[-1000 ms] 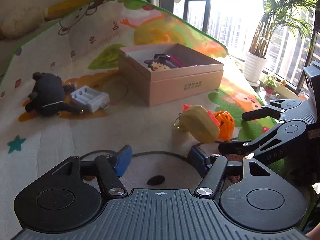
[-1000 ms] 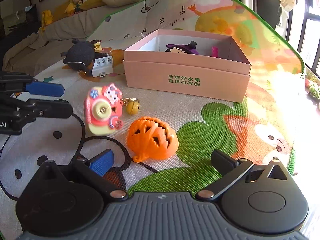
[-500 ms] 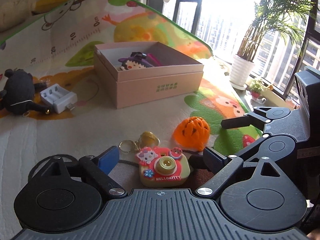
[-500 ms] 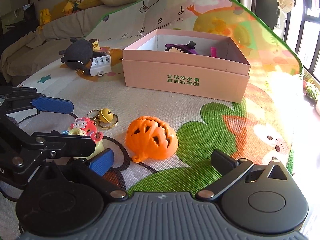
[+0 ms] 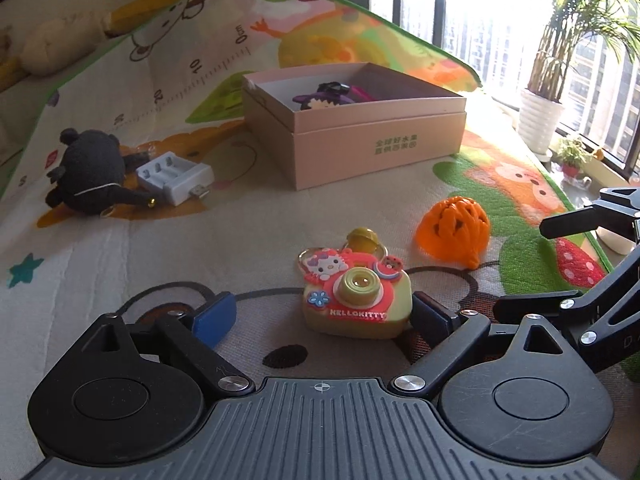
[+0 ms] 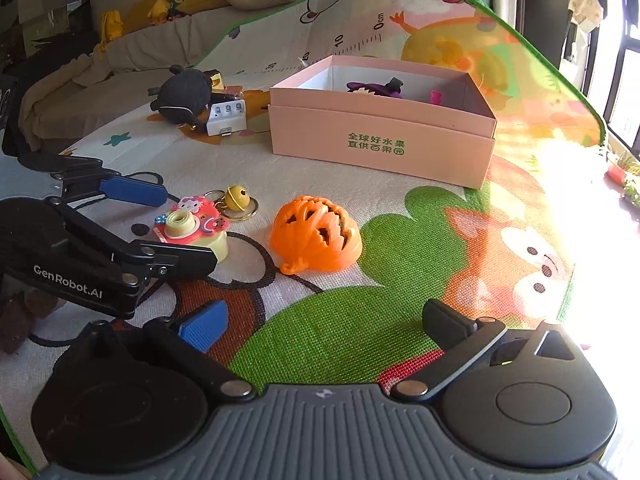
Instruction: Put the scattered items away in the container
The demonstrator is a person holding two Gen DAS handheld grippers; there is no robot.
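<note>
The small pink-and-yellow rubbery Hello Kitty toy camera keychain (image 5: pixel 357 300) looks light, slightly squashy and non-fragile, best pinched across its flat sides by the left gripper (image 5: pixel 320 314), whose jaws straddle it spread apart, while the right gripper (image 6: pixel 324 322) hangs equally wide and empty.

Daylight poured through the window (image 5: pixel 500 20) at my right, blowing out the mat's (image 6: pixel 568 208) far edge. Fisheye curvature bent everything near the borders; the centre stayed sharp.

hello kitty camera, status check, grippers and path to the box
Left gripper open, fingers straddling Hello Kitty camera. Right gripper open, empty, facing orange pumpkin. Pink box open, nothing blocking.
</note>
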